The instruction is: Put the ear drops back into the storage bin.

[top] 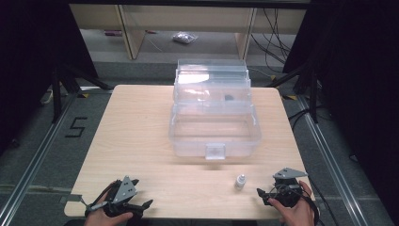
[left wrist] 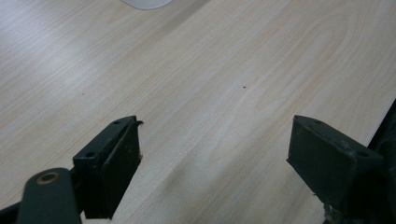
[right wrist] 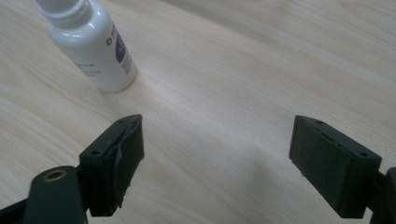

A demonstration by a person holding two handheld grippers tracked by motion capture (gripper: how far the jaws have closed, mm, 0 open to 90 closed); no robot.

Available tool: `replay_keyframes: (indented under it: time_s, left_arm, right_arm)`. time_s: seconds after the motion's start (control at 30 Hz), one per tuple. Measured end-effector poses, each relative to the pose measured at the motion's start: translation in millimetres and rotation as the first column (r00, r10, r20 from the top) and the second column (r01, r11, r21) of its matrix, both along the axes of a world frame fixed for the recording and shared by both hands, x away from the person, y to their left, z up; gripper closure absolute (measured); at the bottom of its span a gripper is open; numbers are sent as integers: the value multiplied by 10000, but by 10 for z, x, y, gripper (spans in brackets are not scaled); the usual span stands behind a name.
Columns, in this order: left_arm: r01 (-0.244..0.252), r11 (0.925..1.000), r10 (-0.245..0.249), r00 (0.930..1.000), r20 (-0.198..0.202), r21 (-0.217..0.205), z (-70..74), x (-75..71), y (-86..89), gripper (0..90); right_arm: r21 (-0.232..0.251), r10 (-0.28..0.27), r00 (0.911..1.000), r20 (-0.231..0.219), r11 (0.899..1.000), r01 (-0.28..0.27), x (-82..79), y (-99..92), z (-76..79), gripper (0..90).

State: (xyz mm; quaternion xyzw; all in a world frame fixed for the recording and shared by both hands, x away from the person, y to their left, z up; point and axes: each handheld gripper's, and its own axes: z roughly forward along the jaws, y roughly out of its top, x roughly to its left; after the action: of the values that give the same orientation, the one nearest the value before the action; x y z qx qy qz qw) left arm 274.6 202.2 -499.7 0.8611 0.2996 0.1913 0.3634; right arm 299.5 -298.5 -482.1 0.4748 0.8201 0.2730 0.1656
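In front of the box (top: 215,117), on the near part of the table (top: 136,136), a small white bottle (top: 240,181) stands upright, off toward the box's right front corner and well apart from its front wall. The box is clear plastic, open, with its tiered trays stepped back toward the far edge and its main tub toward the person; the tub looks empty, and something small and dark sits in an upper tray, too small to make out. The right gripper (top: 265,196) rests near the table's front edge, just beside the bottle on its right, held in a hand. In the right gripper view its jaws stand wide with only bare wood between them, and the bottle (right wrist: 91,44) stands ahead and to the left of the gap, untouched. The left gripper (top: 136,205) sits at the front edge too, well to the left of the box and far from the bottle; its jaws are also wide over bare table (left wrist: 224,84). As I read it, the work is at its very start: nothing is gripped or lifted. What seems left is everything: closing on the bottle, carrying it to the box and setting it inside.
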Motion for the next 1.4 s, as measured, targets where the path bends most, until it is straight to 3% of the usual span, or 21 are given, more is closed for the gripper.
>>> replay_keyframes:
  time_s: [0.07, 0.23, 0.27, 0.33, 0.37, 0.6, 0.67, 0.77, 0.8, 0.83, 0.93, 1.07, 1.1, 1.13, 1.17, 1.23, 1.3, 1.37, 1.4]
  left_arm:
    - [2, 10000, -2, 10000, -3, 7, 0, 0, -1, 164]
    - [6, 10000, -6, 10000, -14, 37, -4, 9, -2, 164]
    - [63, 9996, -62, 10000, -44, 272, 11, 9, 9, 164]
    - [90, 9994, -88, 10000, -41, 344, 13, 9, 11, 164]
    - [17, 10000, -18, 10000, 12, 72, -6, 7, -4, 164]
    - [-19, 10000, 19, 10000, 5, 18, -6, 4, -5, 164]
    - [0, 10000, 0, 10000, -2, 80, -8, 7, -5, 164]
    - [-70, 10000, 70, 10000, -21, 21, -10, 5, -7, 164]
    - [-49, 9997, 53, 9999, -147, 256, 5, 3, 3, 164]
    - [-103, 9999, 103, 9999, -68, -31, -12, 1, -9, 164]
    - [-123, 9999, 124, 9999, -118, 68, 0, -1, -4, 164]
    - [-130, 9999, 129, 9999, -73, -99, -13, -2, -10, 164]
    - [-74, 9998, 76, 9999, -119, 193, 4, 2, 2, 164]
    - [-39, 9996, 43, 9999, -109, 290, 6, 5, 7, 164]
    - [-116, 9999, 116, 9999, -45, 51, -9, 3, -4, 163]
    - [54, 9991, -52, 10000, -51, 409, 13, 13, 14, 164]
    - [21, 9993, -19, 10000, -50, 379, 9, 12, 11, 164]
    - [-126, 9999, 125, 9999, -85, -78, -8, -2, -13, 164]
    - [-27, 9997, 29, 10000, -68, 231, 3, 9, 4, 164]
  right_arm:
    - [48, -142, 9998, -126, 9999, 142, -6, 10, 4, 187]
    - [-97, 117, 9997, -218, 9999, -119, 2, 14, 4, 197]
    - [-81, 188, 9995, -265, 9998, -190, 7, 14, 4, 197]
    - [-103, 151, 9994, -308, 9998, -154, 0, 21, 11, 198]
    - [-103, 151, 9994, -308, 9998, -154, 0, 21, 11, 198]
    - [-104, 208, 9991, -359, 9997, -212, -7, 45, 46, 202]
    - [-258, 456, 9987, -216, 9986, -461, 3, 33, 42, 201]
    - [-103, 475, 9981, -399, 9988, -479, -2, 53, 51, 200]
    - [-127, 606, 9976, -334, 9981, -611, 3, 52, 47, 200]
    - [-208, 768, 9967, -280, 9968, -774, 11, 49, 47, 200]
    - [-135, 723, 9967, -357, 9973, -728, 4, 71, 63, 200]
    - [-99, 873, 9954, -385, 9961, -878, 5, 88, 81, 200]
    - [-101, 915, 9952, -356, 9957, -919, 7, 91, 82, 200]
    - [-155, 983, 9946, -325, 9950, -988, 9, 90, 83, 200]
    - [-128, 950, 9949, -343, 9954, -954, 3, 101, 89, 200]
    - [-138, 1038, 9937, -429, 9944, -1045, 4, 123, 104, 198]
    - [-137, 988, 9933, -603, 9949, -998, -6, 159, 122, 198]
    - [-118, 1074, 9923, -621, 9940, -1084, -2, 177, 136, 196]
    - [-119, 1226, 9907, -597, 9923, -1236, 2, 182, 134, 196]
